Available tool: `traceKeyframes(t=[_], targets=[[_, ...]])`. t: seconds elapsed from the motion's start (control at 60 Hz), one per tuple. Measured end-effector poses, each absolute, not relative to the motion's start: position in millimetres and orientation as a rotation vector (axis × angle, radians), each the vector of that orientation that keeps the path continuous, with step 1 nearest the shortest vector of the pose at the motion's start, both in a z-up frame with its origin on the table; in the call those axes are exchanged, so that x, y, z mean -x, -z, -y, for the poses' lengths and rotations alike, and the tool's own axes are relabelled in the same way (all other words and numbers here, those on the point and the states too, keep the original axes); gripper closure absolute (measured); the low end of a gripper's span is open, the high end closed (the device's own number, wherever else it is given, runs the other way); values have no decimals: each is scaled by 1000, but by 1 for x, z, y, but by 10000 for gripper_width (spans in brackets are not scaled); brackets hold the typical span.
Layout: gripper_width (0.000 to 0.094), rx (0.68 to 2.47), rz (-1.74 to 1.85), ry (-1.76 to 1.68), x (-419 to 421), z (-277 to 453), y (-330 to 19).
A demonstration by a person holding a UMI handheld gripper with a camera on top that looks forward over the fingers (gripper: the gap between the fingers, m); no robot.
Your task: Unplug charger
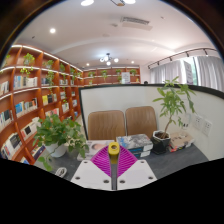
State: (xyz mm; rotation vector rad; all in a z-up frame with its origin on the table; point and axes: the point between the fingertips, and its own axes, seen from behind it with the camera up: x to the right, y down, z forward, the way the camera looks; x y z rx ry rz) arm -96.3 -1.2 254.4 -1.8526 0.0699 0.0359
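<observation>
A small yellow cylindrical object [114,149], possibly the charger though that is hard to tell, sits between the gripper [113,164]'s magenta pads [104,160], which narrow towards it; whether they press it is unclear. Beyond stand leafy potted plants [172,108], two brown padded chairs [106,124] and wooden bookshelves [30,95].

Two brown chairs [106,124] [141,120], two potted plants [62,135] [172,105], one stack of books [134,145], one yellow-capped item [114,149], one table [185,157], several wall bookshelves [35,95].
</observation>
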Motion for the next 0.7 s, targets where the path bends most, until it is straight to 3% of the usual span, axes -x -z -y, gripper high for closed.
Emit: traceKeyframes(t=[0.133, 0.3, 0.417, 0.7], targets=[[893, 1903, -93, 17, 40, 2, -238], [893, 2117, -64, -12, 13, 14, -122], [892, 2202, -59, -73, 7, 22, -64], [884, 2307, -74, -240, 12, 23, 2]])
